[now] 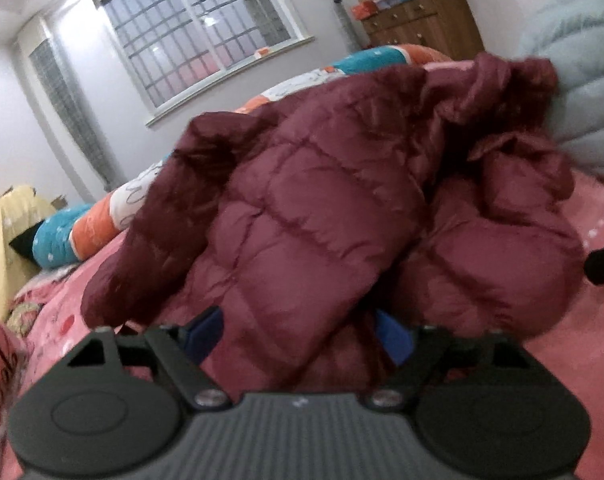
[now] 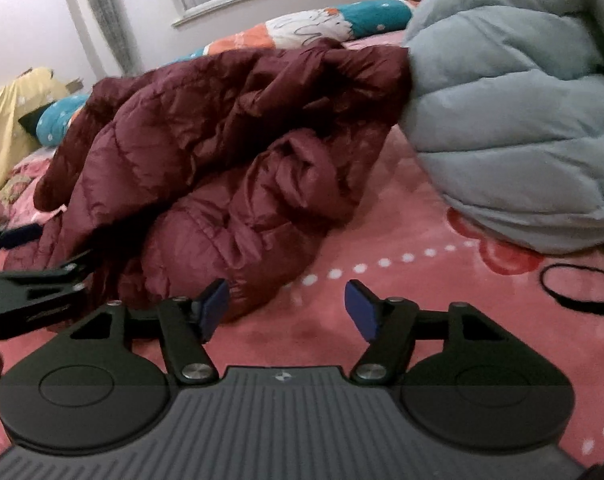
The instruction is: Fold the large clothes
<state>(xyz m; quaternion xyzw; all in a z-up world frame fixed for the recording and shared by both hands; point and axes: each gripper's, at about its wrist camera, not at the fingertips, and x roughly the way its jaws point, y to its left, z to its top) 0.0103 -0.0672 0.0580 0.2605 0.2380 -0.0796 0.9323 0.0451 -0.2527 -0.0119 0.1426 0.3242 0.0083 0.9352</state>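
A maroon quilted puffer jacket [image 1: 322, 208] lies bunched on a pink bed cover [image 1: 574, 360]. My left gripper [image 1: 302, 332] has its jaws wide apart with a thick fold of the jacket between the blue pads [image 1: 205, 332]; whether the pads press it is hidden. In the right wrist view the jacket [image 2: 205, 152] lies to the left and ahead. My right gripper [image 2: 287, 308] is open and empty over the pink cover, its left pad [image 2: 213, 304] beside the jacket's near edge. The left gripper's body [image 2: 29, 288] shows at the left edge.
A pale blue-grey puffer garment [image 2: 514, 112] is heaped at the right, touching the maroon jacket. A teal, orange and white duvet [image 2: 314, 24] lies rolled behind. A black loop [image 2: 578, 288] lies on the cover at right. A wooden dresser [image 1: 426, 20] stands by the wall.
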